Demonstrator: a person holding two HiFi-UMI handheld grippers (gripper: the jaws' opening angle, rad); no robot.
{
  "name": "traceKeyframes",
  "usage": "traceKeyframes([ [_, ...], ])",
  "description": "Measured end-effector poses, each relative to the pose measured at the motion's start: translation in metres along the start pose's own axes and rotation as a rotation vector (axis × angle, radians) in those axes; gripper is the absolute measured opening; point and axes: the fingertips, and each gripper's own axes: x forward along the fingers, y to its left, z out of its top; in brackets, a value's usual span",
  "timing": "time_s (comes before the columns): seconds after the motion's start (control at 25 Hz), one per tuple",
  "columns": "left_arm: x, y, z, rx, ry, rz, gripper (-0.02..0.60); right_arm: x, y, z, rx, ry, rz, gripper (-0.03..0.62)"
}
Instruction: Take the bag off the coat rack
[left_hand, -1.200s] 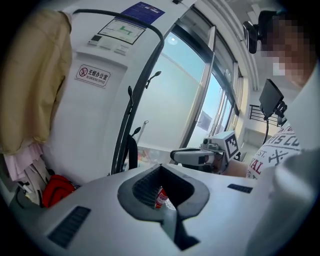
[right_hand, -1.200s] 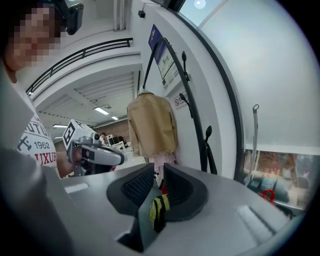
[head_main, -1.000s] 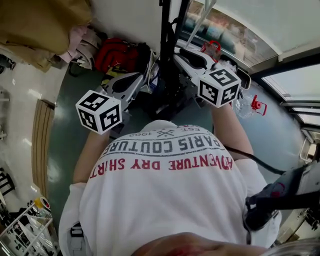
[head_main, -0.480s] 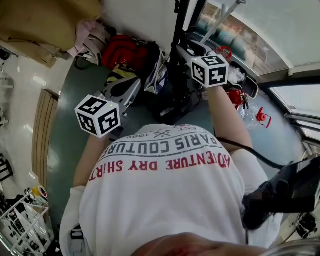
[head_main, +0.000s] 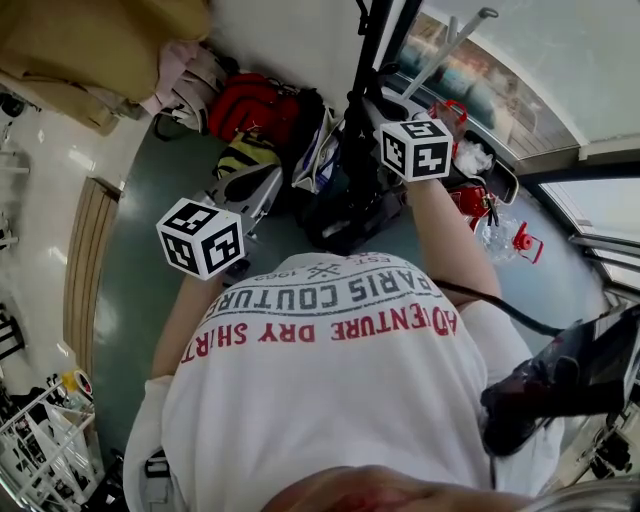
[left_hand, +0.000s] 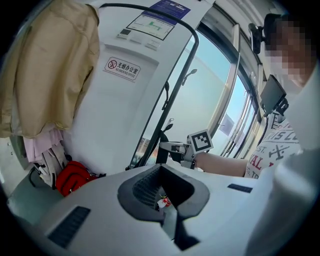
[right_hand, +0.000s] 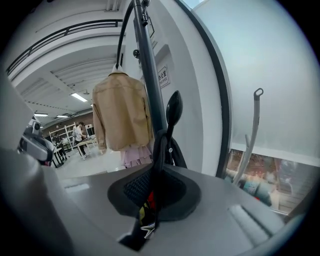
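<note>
Grey-green floor (head_main: 140, 270), white wall (left_hand: 100, 125). R hand-held gripper (right_hand: 152, 187) jaws, just closing, pinch black bag strap (right_hand: 161, 145) at rack pole (right_hand: 150, 90). L hand-held gripper (left_hand: 162, 192): jaws together, empty. Hall w/ people (right_hand: 80, 135): right gripper view only.

On the person's white shirt (head_main: 330, 400), "PARIS COUTURE" and "ADVENTURE DRY SHIRT"; on the wall sign (left_hand: 122, 67), "无烟办公室".

Head view looks steeply down; both gripper views (close) face the coat rack (right_hand: 150, 85).
</note>
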Motion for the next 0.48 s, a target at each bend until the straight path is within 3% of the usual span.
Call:
traceKeyframes([
  [0.48, -0.023, -0.001, -0.001, -0.014, -0.033, 0.006, 0.002, -0.029, 0.013, 0.048, 0.014, -0.097, -0.032, 0.011],
])
